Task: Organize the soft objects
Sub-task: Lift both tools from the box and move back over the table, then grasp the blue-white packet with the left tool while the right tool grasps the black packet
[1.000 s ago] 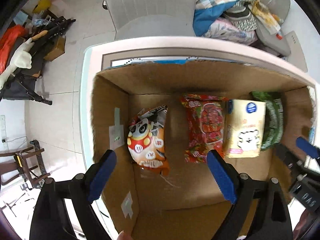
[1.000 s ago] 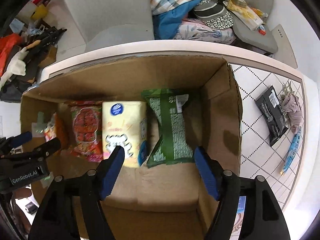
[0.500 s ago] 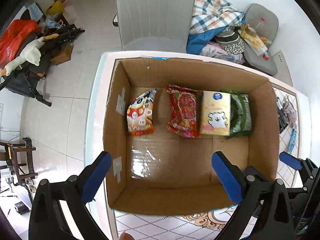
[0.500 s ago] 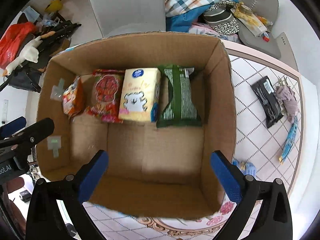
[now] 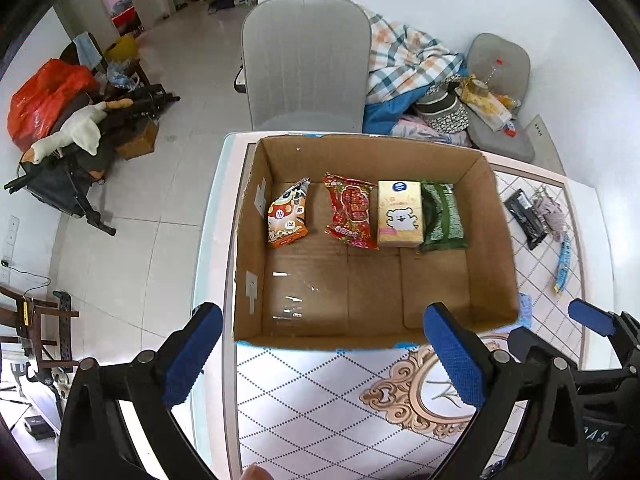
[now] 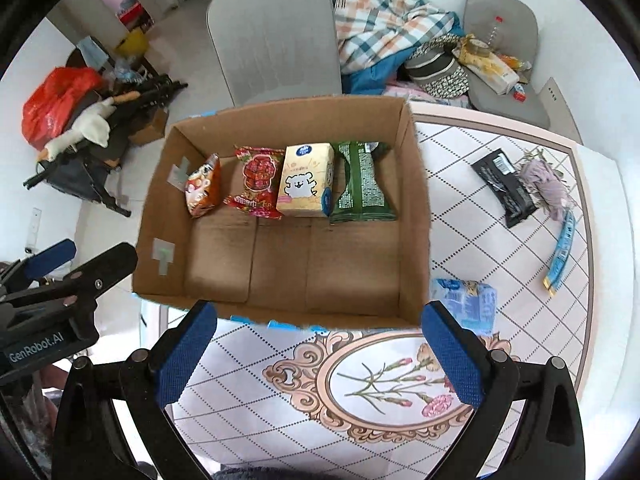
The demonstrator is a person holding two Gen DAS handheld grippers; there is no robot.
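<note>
A cardboard box (image 5: 496, 240) (image 6: 414, 216) stands on the table. A row of soft packs lies along its far side: an orange snack bag (image 5: 287, 216) (image 6: 202, 190), a red pack (image 5: 352, 211) (image 6: 256, 182), a yellow tissue pack (image 5: 400, 214) (image 6: 306, 186) and a green pack (image 5: 442, 216) (image 6: 362, 188). My left gripper (image 5: 324, 356) is open and empty, in front of the box. My right gripper (image 6: 318, 356) is open and empty, also in front of the box. A blue tissue pack (image 6: 466, 304) lies on the table right of the box.
On the table right of the box lie a black packet (image 6: 504, 188), a purple cloth (image 6: 544, 184) and a blue strip (image 6: 562, 252). A grey chair (image 5: 306, 60) stands behind the table. Clothes are piled on a seat (image 6: 400, 36) at the back.
Both grippers have pulled back and up out of the box, from just above the packs to in front of its near wall. The packs have not moved.
</note>
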